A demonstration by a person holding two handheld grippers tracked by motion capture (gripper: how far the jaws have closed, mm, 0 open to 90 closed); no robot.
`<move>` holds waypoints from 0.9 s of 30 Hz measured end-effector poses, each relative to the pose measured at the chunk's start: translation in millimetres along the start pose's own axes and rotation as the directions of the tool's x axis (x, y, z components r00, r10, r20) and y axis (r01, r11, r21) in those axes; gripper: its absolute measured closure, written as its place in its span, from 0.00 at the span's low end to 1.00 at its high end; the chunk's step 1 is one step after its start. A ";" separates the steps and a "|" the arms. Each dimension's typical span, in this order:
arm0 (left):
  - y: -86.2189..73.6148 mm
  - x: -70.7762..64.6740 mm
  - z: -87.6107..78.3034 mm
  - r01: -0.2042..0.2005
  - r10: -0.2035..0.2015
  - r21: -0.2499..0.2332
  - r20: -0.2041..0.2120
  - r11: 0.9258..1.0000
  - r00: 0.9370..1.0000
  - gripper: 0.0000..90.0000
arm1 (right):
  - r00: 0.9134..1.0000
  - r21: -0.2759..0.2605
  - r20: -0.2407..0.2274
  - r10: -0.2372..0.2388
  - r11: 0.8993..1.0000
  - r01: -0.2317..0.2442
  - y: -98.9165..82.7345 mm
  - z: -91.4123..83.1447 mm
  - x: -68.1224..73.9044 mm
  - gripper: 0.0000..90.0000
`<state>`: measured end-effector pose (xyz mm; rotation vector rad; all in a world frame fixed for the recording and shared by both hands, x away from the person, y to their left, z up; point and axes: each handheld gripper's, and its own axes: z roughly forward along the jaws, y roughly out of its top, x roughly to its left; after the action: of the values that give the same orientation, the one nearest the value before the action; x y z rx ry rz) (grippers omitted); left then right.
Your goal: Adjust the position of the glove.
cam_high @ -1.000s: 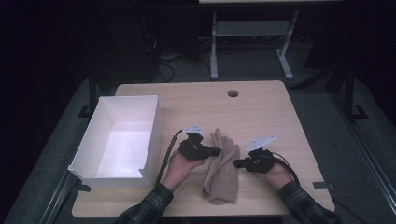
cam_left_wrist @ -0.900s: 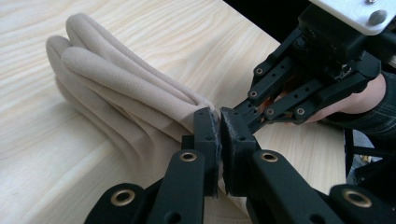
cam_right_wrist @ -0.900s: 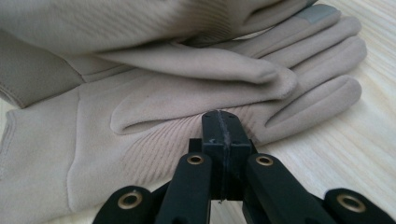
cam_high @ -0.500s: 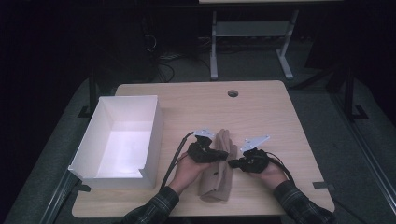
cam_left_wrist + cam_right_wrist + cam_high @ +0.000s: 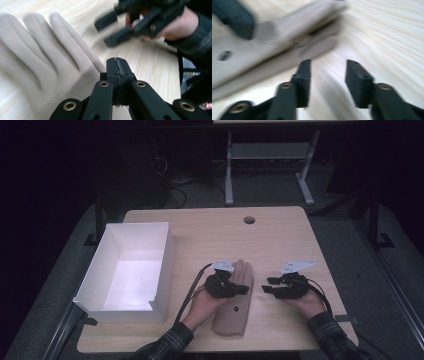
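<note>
My left gripper (image 5: 245,289) sits over the beige fabric glove (image 5: 235,312), which lies flat on the light wooden table (image 5: 210,235), near the front edge, fingers pointing away from me. In the left gripper view its jaws are pressed flat together just at the glove's edge (image 5: 50,65); I can't tell whether they pinch any fabric.

My right gripper (image 5: 267,285) is off to the right of the glove, apart from it, pointing left toward it. Its jaws have just been opening; in the right gripper view they stand spread over bare wood with nothing between them (image 5: 328,83), and the glove's fingers (image 5: 294,37) lie just beyond the tips, blurred.

A white open rectangular cardboard box (image 5: 107,251) stands at the table's left side, well apart from the glove.
</note>
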<state>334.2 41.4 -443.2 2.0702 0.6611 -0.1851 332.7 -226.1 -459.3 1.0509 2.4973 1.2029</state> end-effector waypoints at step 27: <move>-22.5 -7.6 2.3 -0.077 0.094 0.186 -0.085 0.980 0.992 1.00 | 0.972 -0.002 0.225 0.071 0.997 -0.073 -18.5 7.8 -29.1 0.17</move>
<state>316.3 46.2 -458.2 2.2907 0.6295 -0.1038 347.9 -248.5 -482.1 1.2155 2.3099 1.0296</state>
